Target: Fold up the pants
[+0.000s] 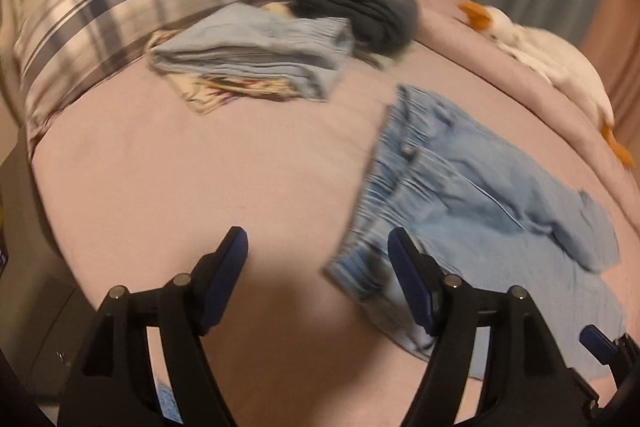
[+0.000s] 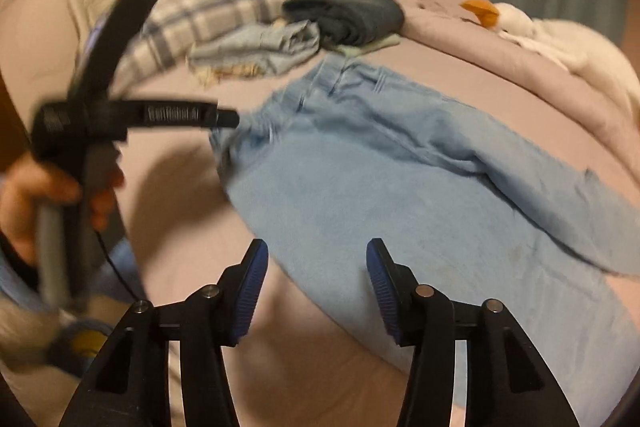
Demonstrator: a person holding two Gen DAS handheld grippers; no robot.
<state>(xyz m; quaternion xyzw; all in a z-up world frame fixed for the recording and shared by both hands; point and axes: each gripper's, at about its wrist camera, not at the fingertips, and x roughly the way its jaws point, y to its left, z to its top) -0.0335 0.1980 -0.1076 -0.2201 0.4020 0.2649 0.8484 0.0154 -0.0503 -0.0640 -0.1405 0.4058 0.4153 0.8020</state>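
Currently, both tools are released: the left gripper (image 1: 318,247) and the right gripper (image 2: 318,259) hang with jaws parted and empty above the bed (image 1: 180,167), probably lifted clear to reposition for the next fold. The pants (image 2: 380,187), light blue denim, lie on the bed's right half, waistband toward the far side. One leg appears folded over the other, with slight wrinkles.
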